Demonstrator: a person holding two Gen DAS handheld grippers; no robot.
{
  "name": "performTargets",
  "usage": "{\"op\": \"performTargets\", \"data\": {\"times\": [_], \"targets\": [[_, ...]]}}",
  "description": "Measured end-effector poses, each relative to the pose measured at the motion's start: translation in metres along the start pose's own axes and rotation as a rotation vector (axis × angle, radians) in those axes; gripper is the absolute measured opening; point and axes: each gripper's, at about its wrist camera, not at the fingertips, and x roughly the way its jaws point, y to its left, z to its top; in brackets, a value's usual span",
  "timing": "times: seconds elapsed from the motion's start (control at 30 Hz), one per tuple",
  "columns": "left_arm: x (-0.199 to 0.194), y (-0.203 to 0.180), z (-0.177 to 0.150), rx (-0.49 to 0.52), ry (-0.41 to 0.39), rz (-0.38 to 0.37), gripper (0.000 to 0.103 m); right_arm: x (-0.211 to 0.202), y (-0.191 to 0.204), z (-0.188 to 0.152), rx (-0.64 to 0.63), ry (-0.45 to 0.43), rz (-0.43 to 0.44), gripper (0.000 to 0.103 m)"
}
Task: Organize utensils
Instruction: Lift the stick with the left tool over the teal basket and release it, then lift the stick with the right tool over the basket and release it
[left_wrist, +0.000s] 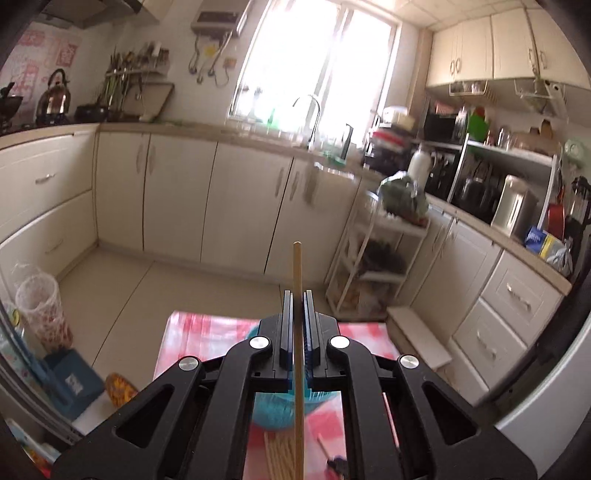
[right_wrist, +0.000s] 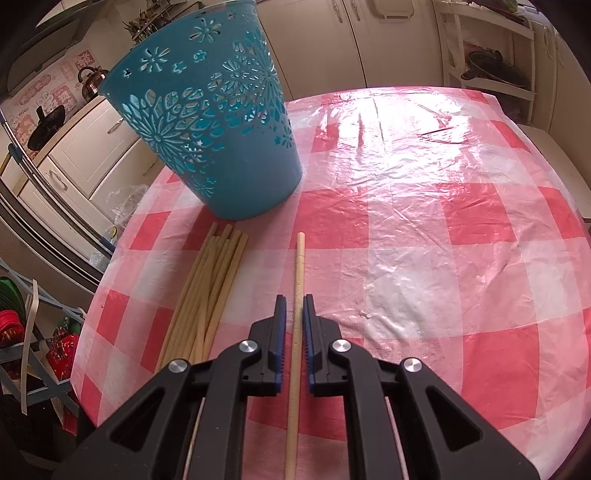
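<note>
My left gripper (left_wrist: 297, 295) clamps a chopstick (left_wrist: 297, 266) lengthwise above the basket (left_wrist: 273, 410); right gripper (right_wrist: 294, 306) fingers stand slightly apart around another.

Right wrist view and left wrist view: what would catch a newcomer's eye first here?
The teal cut-out basket standing at the far left of the red-and-white checked tablecloth, with a bundle of pale chopsticks lying just in front of it. Then the two grippers: the left gripper is clamped on one chopstick raised above the table, while another single chopstick runs between the right gripper's fingers.
</note>
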Motion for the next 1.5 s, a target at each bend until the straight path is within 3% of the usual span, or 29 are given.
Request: {"op": "performTargets", "data": {"times": [0.17,0.33,0.6,0.67,0.73,0.8,0.93,1.0,1.07,1.13,1.2,1.27,1.37,1.5], "targets": [[0.057,-0.016,0.018,0.003,-0.119,0.075,0.005,0.002,0.000,-0.001,0.002,-0.014,0.010,0.010],[0.111,-0.005,-0.001,-0.030,-0.058,0.145,0.005,0.002,-0.002,-0.001,-0.012,-0.022,0.015,0.010],[0.137,0.007,-0.046,0.060,0.072,0.210,0.006,0.004,-0.003,0.001,-0.013,-0.022,0.029,0.010],[0.139,0.010,-0.049,0.070,0.108,0.224,0.013,0.004,-0.003,0.001,-0.015,-0.021,0.031,0.011],[0.134,0.014,-0.052,0.073,0.124,0.251,0.047,0.004,-0.002,0.001,-0.019,-0.017,0.042,0.016],[0.119,0.019,-0.049,0.075,0.099,0.292,0.063,0.003,0.001,0.001,-0.034,-0.013,0.044,0.022],[0.079,0.029,-0.047,0.062,0.063,0.326,0.084,0.002,0.010,-0.002,-0.096,-0.004,-0.007,0.019],[0.057,0.039,-0.051,0.041,0.055,0.337,0.087,0.002,0.017,-0.004,-0.154,-0.006,-0.068,0.008],[0.041,0.050,-0.059,0.006,0.071,0.343,0.090,0.004,0.023,-0.006,-0.202,-0.014,-0.117,0.006],[0.028,0.063,-0.071,-0.029,0.105,0.345,0.090,0.004,0.025,-0.006,-0.203,-0.012,-0.124,0.006],[0.016,0.077,-0.085,-0.058,0.146,0.345,0.090,-0.003,0.019,-0.005,-0.150,-0.005,-0.078,0.006],[0.004,0.089,-0.099,-0.082,0.178,0.345,0.090,-0.028,0.014,-0.001,-0.091,-0.053,0.007,0.006],[-0.015,0.105,-0.118,-0.110,0.214,0.347,0.091,-0.084,0.011,0.014,0.013,-0.198,0.199,0.006],[-0.026,0.118,-0.134,-0.173,0.246,0.340,0.091,-0.142,0.037,0.067,0.010,-0.446,0.285,0.006]]}}
